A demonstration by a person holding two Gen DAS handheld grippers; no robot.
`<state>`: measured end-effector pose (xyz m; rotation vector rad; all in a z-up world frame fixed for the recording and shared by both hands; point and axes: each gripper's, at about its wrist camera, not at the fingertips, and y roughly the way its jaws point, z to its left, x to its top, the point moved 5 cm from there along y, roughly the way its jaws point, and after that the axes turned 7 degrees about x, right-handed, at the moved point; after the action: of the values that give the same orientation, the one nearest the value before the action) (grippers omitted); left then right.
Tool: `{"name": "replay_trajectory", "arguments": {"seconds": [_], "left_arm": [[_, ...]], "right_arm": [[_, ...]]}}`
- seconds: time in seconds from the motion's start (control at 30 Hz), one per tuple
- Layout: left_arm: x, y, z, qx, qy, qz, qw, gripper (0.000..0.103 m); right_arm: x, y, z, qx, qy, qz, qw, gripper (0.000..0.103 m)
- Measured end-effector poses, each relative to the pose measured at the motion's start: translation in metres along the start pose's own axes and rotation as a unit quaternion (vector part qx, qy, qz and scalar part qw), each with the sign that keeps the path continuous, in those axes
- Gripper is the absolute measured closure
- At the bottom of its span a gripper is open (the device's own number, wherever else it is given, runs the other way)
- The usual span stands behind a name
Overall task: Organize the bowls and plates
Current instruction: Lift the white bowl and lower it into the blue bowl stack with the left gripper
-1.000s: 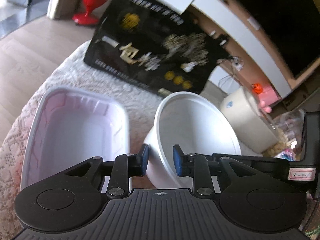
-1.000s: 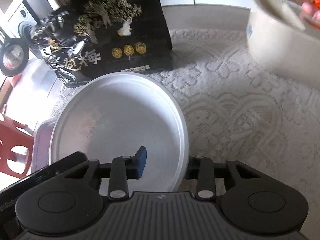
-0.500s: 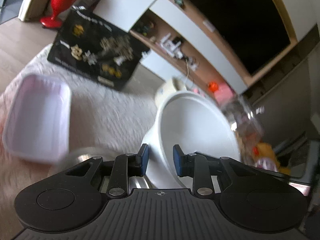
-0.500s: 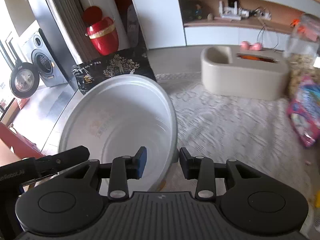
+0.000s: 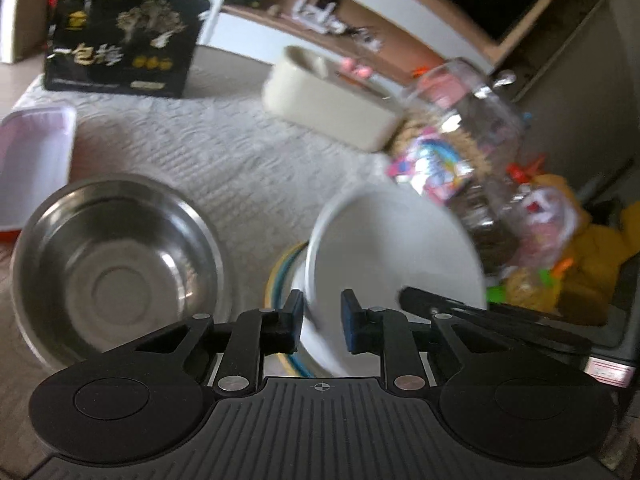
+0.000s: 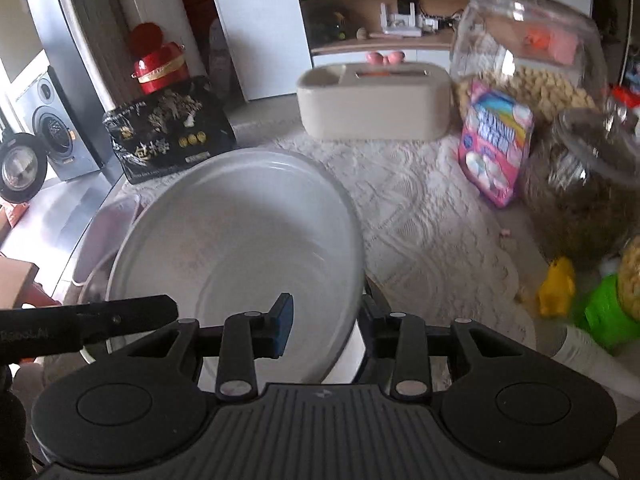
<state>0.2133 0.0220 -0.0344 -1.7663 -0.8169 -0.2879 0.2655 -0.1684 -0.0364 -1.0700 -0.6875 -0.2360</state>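
Nearest, the left gripper [image 5: 320, 326] and the right gripper [image 6: 326, 326] each pinch one side of the white bowl's [image 6: 240, 248] rim, jaws clamped on its thin wall, the left's having just closed further. The bowl hangs tilted above a striped plate [image 5: 280, 276], beside a steel bowl [image 5: 116, 264]. It looks rigid, glossy and chippable (probably light), so opposite rim grips suit it; farther off lies the lace tablecloth [image 6: 420, 216].

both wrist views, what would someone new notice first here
The big white bowl fills the middle of both wrist views, its rim pinched by the left gripper and the right gripper. Left of it in the left view sits a shiny steel bowl; glass jars and a pink packet crowd the right.
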Motion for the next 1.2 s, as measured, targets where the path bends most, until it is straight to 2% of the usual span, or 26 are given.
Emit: {"name": "replay_trajectory", "arguments": {"seconds": [0.07,0.17,0.33,0.53,0.73,0.9,1.1,1.2], "left_arm": [[-0.002,0.002,0.003,0.009,-0.003,0.000,1.0000,0.078],[-0.002,0.000,0.005,0.006,-0.003,-0.004,1.0000,0.080],[0.000,-0.004,0.004,0.009,0.000,-0.018,0.9998,0.081],[-0.002,0.003,0.004,0.018,0.002,-0.015,0.9997,0.079],[-0.008,0.001,0.000,0.032,0.023,-0.025,0.9989,0.078],[-0.009,0.000,0.007,0.015,0.013,-0.021,0.9996,0.079],[-0.007,-0.013,0.009,-0.012,0.006,-0.036,0.9993,0.081],[-0.006,-0.015,0.011,-0.009,0.004,-0.040,0.9991,0.081]], "right_arm": [[-0.006,0.006,-0.007,-0.008,0.009,0.003,1.000,0.068],[-0.008,0.010,-0.008,-0.004,-0.002,-0.011,1.000,0.067],[-0.004,0.010,-0.005,-0.007,-0.009,-0.011,1.000,0.065],[-0.007,0.007,-0.004,-0.009,-0.019,-0.015,1.000,0.065],[-0.007,0.008,0.003,-0.027,-0.036,-0.010,0.999,0.062],[-0.010,0.006,0.007,-0.036,-0.044,-0.004,0.998,0.060],[-0.010,0.006,0.011,-0.044,-0.048,0.005,0.998,0.058],[-0.011,0.005,0.012,-0.042,-0.045,0.007,0.998,0.054]]}}
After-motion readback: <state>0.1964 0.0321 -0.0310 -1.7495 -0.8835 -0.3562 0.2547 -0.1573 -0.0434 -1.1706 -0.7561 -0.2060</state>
